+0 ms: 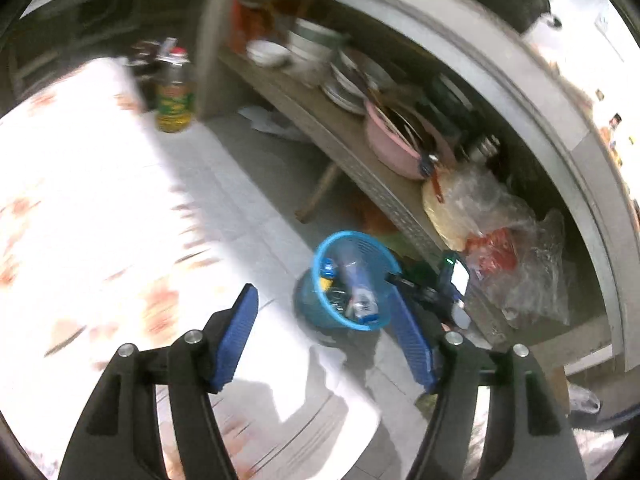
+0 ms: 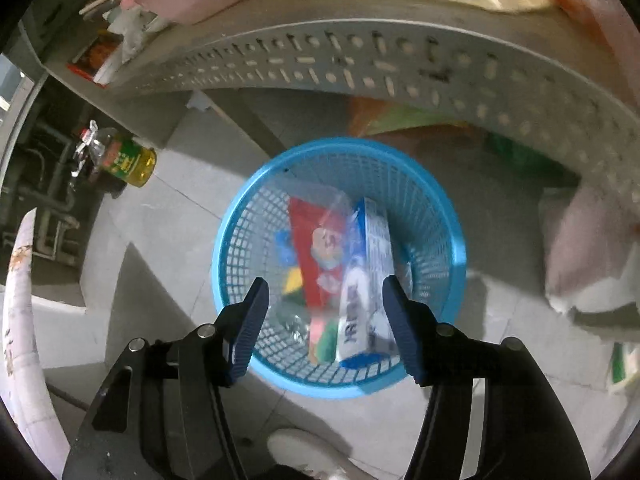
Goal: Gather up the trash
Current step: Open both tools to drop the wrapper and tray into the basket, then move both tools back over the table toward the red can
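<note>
Right wrist view: right gripper (image 2: pixel 325 312) parked straight above the blue basket (image 2: pixel 240 216), jaws released, nothing pinched between them. Basket sits lower centre of frame on the tiled floor (image 2: pixel 168 240), just in front of the perforated grey shelf (image 2: pixel 360 64) across the top.

Already inside basket: red wrapper (image 2: pixel 316 248) and white-blue box (image 2: pixel 374 240), both lying with long axis running roughly top-to-bottom of frame, box leaning against right side of wrapper. Box end shows in the gap between the jaws but well below them, apart from the pads. Judged dropped in, not held.

Left wrist view: left gripper (image 1: pixel 326 330) also spread wide, empty. Same basket seen centre-right, just above the right jaw, with the other gripper's body touching frame space at its right rim. Floral cloth (image 1: pixel 80 200) fills left half, heavily blurred and overexposed. No clear trash item identifiable on it.

Key relation: basket lies directly under right jaws, and up-right of left jaws. Right hand nearer to basket; left hand nearer to the cloth side, so likely next pick falls to left. Yellow oil bottle (image 2: pixel 132 162) upper left, standing well apart from basket; probably not trash.

Risk: blur on both views, hard to confirm loose items.
</note>
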Available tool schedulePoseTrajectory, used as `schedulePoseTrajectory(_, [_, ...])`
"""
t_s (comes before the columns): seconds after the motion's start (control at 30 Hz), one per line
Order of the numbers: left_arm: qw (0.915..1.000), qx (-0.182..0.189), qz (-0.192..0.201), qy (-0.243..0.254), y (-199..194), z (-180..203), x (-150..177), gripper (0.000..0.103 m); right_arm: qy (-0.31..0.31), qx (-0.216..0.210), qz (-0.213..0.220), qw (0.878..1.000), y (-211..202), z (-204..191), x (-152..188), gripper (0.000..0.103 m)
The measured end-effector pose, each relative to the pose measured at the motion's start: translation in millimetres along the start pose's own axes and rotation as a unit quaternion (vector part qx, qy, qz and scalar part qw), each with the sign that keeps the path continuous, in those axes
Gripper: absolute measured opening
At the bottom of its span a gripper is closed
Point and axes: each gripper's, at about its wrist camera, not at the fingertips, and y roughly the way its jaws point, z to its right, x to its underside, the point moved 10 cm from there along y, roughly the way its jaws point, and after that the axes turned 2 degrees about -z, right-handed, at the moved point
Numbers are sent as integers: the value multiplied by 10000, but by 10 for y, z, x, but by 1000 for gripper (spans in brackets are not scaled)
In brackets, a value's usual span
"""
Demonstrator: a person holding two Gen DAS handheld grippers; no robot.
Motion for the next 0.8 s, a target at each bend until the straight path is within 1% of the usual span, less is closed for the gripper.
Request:
schedulePoseTrajectory(0.03, [9999,-45,80,-80,-105,-105,58,66,-32,16,10,10000,-54,32,65,57])
schedulePoseTrajectory(0.07, [9995,-168,190,-192,-238,-256,136,66,-56,25,10,10000,-89,59,110,57])
schedulePoseTrajectory(0.13, [9984,-324,306,-337,-392,-454,254,66,-66,43,34,10000,-206,140,228,57])
schedulePoseTrajectory(0.2, [9969,-429,396,-525,-536,-653,382,66,-53,63,49,10000,-348,232,356,57])
schedulePoseTrajectory(0.27, [9957,-480,484,-621,-644,-772,468,67,-47,71,54,9999,-459,273,461,57])
schedulePoseTrajectory(0.33, [9940,-570,614,-698,-784,-914,553,67,-120,55,49,9999,-617,262,610,57])
schedulePoseTrajectory(0.43, [9906,-774,817,-772,-1002,-1147,644,67,-408,-55,125,9991,-833,46,721,57])
schedulePoseTrajectory(0.53, [9850,-1036,1042,-907,-1226,-1381,686,69,-903,-261,290,9951,-1116,-354,751,57])
schedulePoseTrajectory(0.57, [9809,-1183,1199,-974,-1353,-1511,703,71,-1074,-343,364,9930,-1217,-504,744,59])
schedulePoseTrajectory(0.67, [9692,-1489,1515,-1248,-1612,-1830,739,74,-1707,-771,648,9802,-1569,-1164,716,65])
schedulePoseTrajectory(0.7, [9654,-1566,1603,-1335,-1692,-1950,752,74,-2013,-979,769,9716,-1712,-1480,735,67])
schedulePoseTrajectory(0.73, [9629,-1617,1658,-1381,-1742,-2028,736,75,-2255,-1152,829,9639,-1802,-1721,773,71])
schedulePoseTrajectory(0.77, [9582,-1720,1760,-1457,-1824,-2170,736,76,-2623,-1435,844,9505,-1906,-2077,870,76])
schedulePoseTrajectory(0.8, [9547,-1797,1824,-1518,-1874,-2266,731,77,-2862,-1624,807,9408,-1943,-2305,958,77])
